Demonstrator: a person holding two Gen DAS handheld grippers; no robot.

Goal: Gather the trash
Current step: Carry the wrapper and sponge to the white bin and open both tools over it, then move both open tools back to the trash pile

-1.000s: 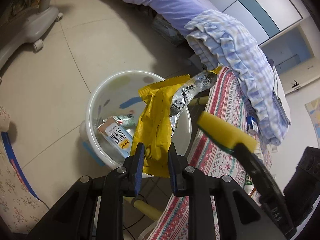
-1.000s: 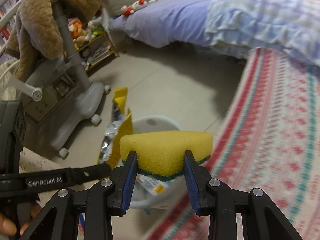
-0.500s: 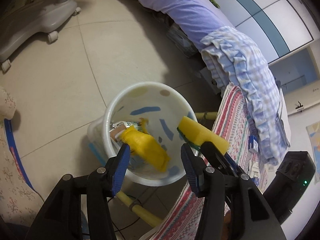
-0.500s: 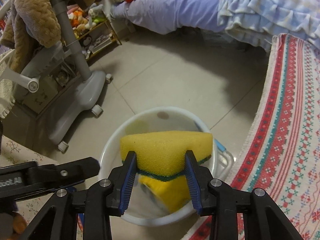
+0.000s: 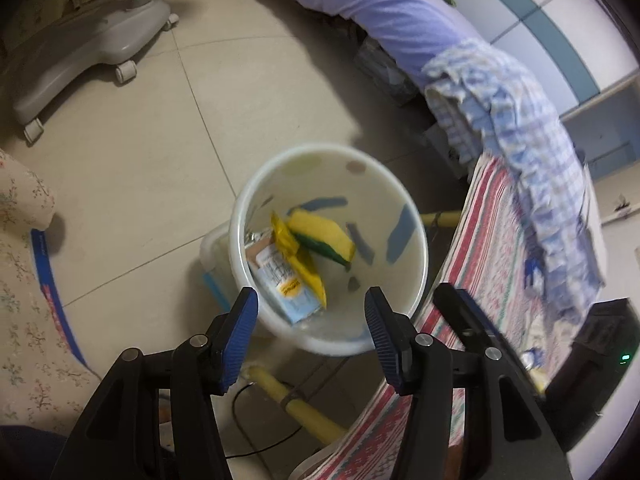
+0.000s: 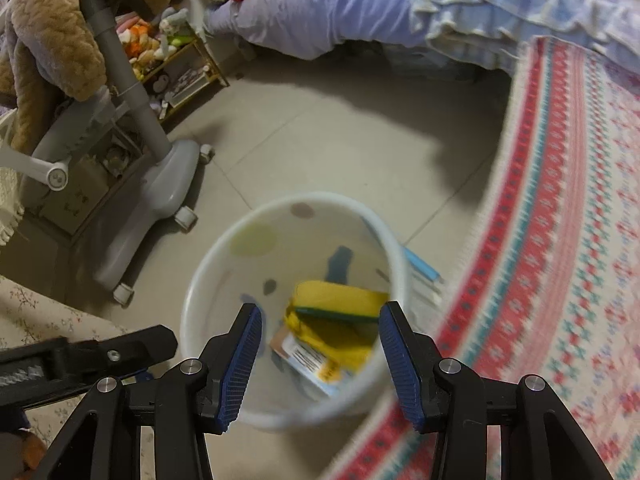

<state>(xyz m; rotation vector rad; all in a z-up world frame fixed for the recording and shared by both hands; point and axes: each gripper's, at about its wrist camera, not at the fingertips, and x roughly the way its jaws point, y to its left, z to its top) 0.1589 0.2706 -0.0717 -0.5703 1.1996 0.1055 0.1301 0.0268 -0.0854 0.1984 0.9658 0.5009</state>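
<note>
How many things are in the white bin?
3 that show: a sponge on top, a yellow wrapper beside it, and a carton underneath. More may be hidden below.

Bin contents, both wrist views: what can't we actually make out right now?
- Left wrist view: print on the carton is too small and soft to read; the yellow wrapper overlaps it.
- Whatever lies under the sponge is hidden by the pile.
- Right wrist view: motion blur smears everything in the bin; its near rim sits behind the open right claw.
- Left claw, also open, cuts off the bin's near wall.
</note>
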